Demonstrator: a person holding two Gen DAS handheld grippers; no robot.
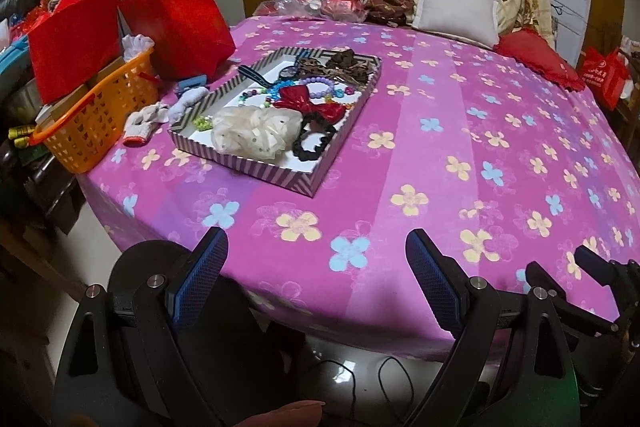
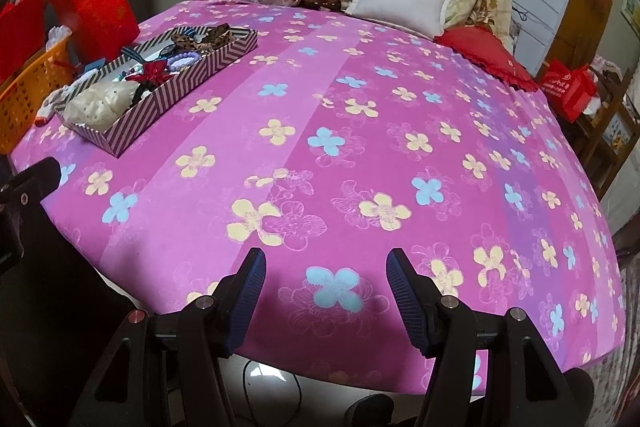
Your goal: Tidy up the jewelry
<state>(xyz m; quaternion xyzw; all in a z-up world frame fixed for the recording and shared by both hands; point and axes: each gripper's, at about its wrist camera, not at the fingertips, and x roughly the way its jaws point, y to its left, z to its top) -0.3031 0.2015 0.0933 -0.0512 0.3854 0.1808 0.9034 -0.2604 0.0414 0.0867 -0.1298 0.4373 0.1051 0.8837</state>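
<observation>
A striped shallow tray (image 1: 256, 167) sits on the pink flowered bedspread at the left, also in the right wrist view (image 2: 176, 83). It holds a cream scrunchie (image 1: 252, 133), a red bow (image 1: 310, 103), a black scrunchie (image 1: 314, 143), a purple bead bracelet (image 1: 320, 87), leopard bows (image 1: 340, 65) and coloured beads. My left gripper (image 1: 316, 251) is open and empty above the near edge of the bed. My right gripper (image 2: 326, 269) is open and empty, well right of the tray.
An orange basket (image 1: 96, 115) and two red bags (image 1: 180, 11) stand left of the tray. White gloves (image 1: 148, 119) and a blue clip (image 1: 192, 83) lie beside it. Pillows (image 1: 456, 7), a red cushion (image 1: 540, 59) and clutter line the far side.
</observation>
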